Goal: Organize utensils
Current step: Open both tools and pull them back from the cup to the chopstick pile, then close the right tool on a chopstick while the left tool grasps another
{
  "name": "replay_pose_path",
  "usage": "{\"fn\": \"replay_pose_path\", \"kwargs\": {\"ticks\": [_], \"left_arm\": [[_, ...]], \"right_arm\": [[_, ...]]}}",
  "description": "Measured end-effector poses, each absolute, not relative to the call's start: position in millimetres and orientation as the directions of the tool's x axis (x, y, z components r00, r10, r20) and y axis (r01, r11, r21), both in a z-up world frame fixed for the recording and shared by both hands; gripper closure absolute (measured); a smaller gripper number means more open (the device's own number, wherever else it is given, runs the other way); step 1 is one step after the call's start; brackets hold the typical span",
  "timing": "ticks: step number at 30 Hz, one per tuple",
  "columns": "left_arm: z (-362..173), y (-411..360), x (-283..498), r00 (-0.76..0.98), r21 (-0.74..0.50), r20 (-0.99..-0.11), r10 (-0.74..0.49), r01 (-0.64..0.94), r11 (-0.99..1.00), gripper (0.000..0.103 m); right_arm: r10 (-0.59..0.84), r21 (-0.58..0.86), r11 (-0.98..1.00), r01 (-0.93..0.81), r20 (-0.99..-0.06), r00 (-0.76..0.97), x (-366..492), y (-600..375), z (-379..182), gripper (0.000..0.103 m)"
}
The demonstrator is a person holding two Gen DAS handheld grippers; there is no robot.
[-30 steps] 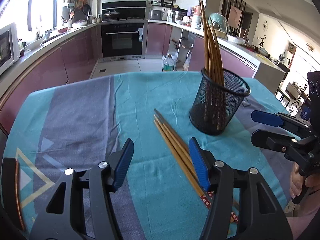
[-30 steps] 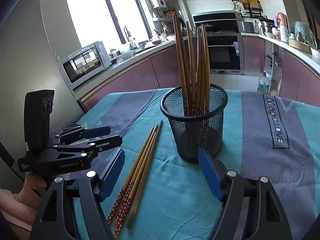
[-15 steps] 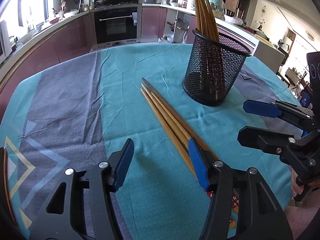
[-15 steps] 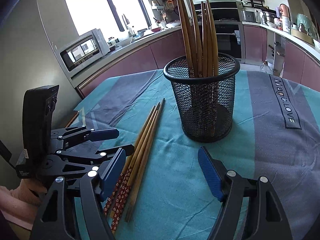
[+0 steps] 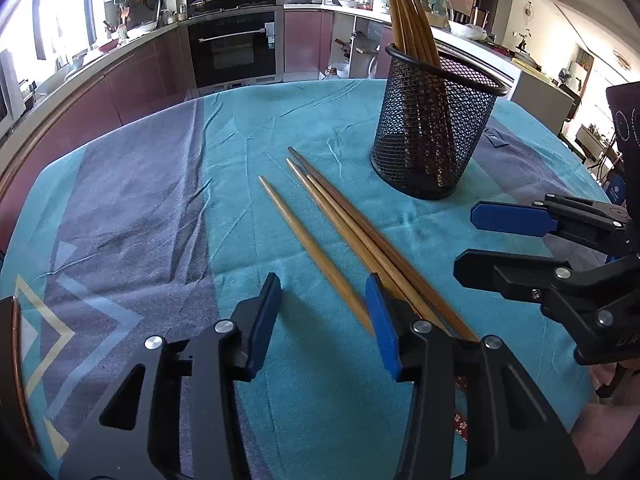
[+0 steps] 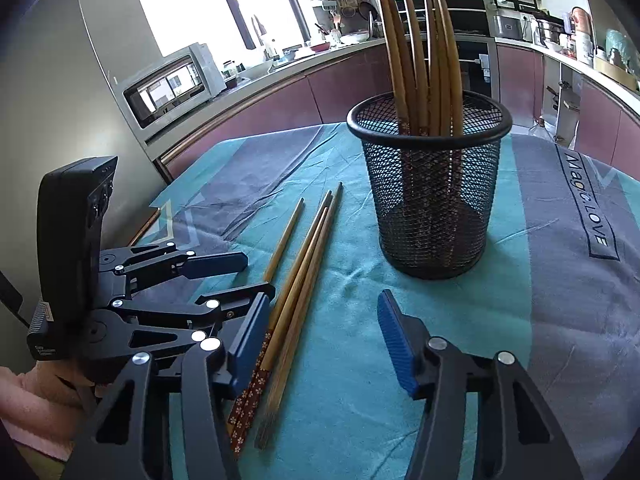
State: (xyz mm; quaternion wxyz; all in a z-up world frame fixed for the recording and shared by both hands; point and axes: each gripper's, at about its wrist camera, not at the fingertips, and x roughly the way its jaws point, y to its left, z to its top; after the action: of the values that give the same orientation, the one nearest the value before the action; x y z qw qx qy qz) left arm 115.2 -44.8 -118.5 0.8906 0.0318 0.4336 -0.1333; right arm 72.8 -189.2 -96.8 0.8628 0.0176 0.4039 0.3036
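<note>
Sunlit kitchen behind a table under a teal-and-grey cloth point(image 5: 120, 200); maroon cabinets point(image 6: 280, 104) along a curved counter; built-in black oven point(image 5: 234, 50); microwave point(image 6: 168, 84) beside a bright window point(image 6: 200, 4).

We see four loose chopsticks point(image 6: 298, 276) lying on the cloth point(image 6: 560, 280), left of the mesh holder point(image 6: 430, 196). Our right gripper point(image 6: 320, 344) is closing, nothing between its jaws.

Wooden chopsticks point(image 5: 316, 248); mesh holder point(image 5: 432, 136) (metal); cloth point(image 5: 140, 184).
</note>
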Motion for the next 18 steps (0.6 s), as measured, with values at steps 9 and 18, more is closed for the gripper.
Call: {"fn": "replay_pose_path", "kwargs": {"ticks": [9,18], "left_arm": [[-119.2,-37.0,117.6,0.582,-0.094,-0.778,-0.238,0.267,0.959,0.068],[-120.0,-36.5,119.4,0.577,-0.115,-0.775,-0.259,0.275,0.955,0.075]], "right_arm": [[0.513,0.239,0.812,-0.532,-0.727,0.457,79.0,-168.3,-106.0,0.077],[0.48,0.201,0.818,-0.539,-0.754,0.448,83.1,-156.7,-110.3,0.085]]}}
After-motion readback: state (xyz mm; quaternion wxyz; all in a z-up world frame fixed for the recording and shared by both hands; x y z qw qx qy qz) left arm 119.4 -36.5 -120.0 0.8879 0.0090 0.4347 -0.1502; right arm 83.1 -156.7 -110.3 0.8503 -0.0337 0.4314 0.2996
